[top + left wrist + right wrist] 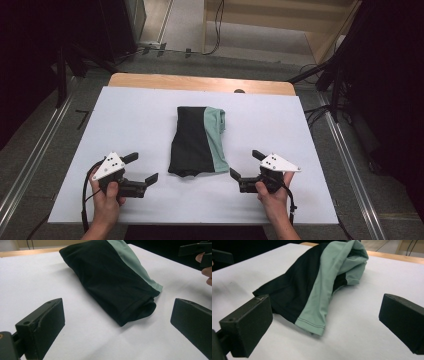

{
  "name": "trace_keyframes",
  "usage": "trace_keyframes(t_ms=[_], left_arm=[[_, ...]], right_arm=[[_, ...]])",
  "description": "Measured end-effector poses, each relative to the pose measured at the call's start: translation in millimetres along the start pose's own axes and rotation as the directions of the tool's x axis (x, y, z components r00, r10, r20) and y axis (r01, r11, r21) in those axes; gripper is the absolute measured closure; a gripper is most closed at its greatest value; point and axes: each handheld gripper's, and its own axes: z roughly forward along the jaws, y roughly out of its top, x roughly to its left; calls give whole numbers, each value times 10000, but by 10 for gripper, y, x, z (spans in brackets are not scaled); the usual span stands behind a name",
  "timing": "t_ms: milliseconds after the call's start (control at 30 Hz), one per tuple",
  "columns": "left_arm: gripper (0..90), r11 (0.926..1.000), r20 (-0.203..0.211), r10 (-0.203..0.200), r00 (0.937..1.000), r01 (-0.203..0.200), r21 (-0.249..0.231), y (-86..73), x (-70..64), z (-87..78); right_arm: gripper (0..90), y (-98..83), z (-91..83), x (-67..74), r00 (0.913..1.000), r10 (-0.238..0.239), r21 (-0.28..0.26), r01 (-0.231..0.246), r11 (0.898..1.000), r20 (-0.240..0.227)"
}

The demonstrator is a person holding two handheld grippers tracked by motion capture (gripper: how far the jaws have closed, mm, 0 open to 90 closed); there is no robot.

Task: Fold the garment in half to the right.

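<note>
High view, garment: the folded black-and-green garment (199, 141) lies near the middle of the white table (130, 115), long side running from the near edge toward the far edge, the green band on its right.
High view, claws: the left gripper (141, 168) and the right gripper (247, 164) sit near the near edge, one on each side of the garment's near end, both released and holding nothing, clear of the cloth.
Left gripper view: jaws stand wide with bare table between them; the garment (112, 280) shows its black face and a rolled, loose near hem, which the high view flattens out. A fingertip of the other hand shows at the right margin.
Right gripper view: jaws wide apart; the garment (312, 287) shows a bunched green heap at its far end and a lifted green corner close by.
Risk: a pinch on one layer alone would likely peel the fold open; the loose hem and the bunched far end could cause that.
</note>
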Motion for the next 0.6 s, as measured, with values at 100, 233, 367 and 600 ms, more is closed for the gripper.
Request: trace_keyframes(t_ms=[100, 233, 367, 600], left_arm=[[0, 10000, -58, -46, 10000, 45, -71, -8, 25, -43], [0, 9999, -172, -112, 9998, 110, -130, -20, 58, -99], [0, 9997, -257, -111, 9996, 105, -218, -32, 88, -164], [0, 9992, -446, -192, 9988, 176, -351, -76, 167, -300]], right_arm=[[0, -25, -37, -30, 10000, -20, 6, 20, 10000, 66], [0, -49, -90, -72, 9999, -24, -25, 24, 10000, 102], [0, -71, -161, -117, 9999, -47, -172, 49, 9998, 130], [0, -135, -305, -220, 9993, 46, -267, -36, 9996, 367]])
